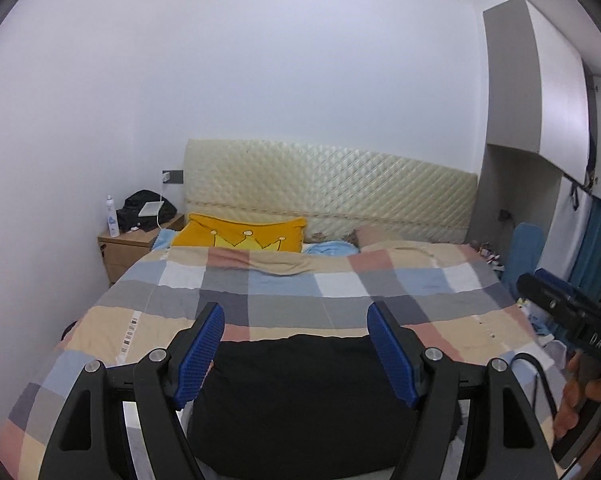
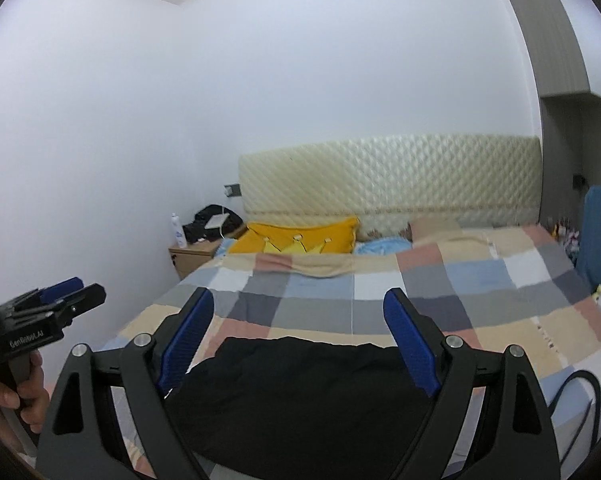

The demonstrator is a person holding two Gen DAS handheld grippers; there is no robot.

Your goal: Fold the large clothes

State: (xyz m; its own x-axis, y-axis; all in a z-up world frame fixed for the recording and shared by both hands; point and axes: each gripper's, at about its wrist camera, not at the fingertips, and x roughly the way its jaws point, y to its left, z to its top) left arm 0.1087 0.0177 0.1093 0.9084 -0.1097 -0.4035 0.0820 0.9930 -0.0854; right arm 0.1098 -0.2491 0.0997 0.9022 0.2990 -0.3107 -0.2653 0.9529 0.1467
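Note:
A black garment (image 1: 300, 396) lies folded into a compact block at the near end of the bed, on the checked cover (image 1: 284, 296); it also shows in the right wrist view (image 2: 300, 396). My left gripper (image 1: 296, 316) is open and empty, held above the garment's far edge. My right gripper (image 2: 300, 304) is open and empty, also above the garment. The right gripper's body (image 1: 572, 316) shows at the right of the left wrist view. The left gripper (image 2: 66, 292) shows at the left of the right wrist view, held in a hand.
A yellow crown pillow (image 1: 240, 232) and a blue pillow (image 1: 328, 249) lie by the quilted headboard (image 1: 328, 184). A wooden nightstand (image 1: 128, 248) with a white bottle (image 1: 111, 216) and a black bag stands left. A black cable (image 2: 580, 392) lies right of the garment.

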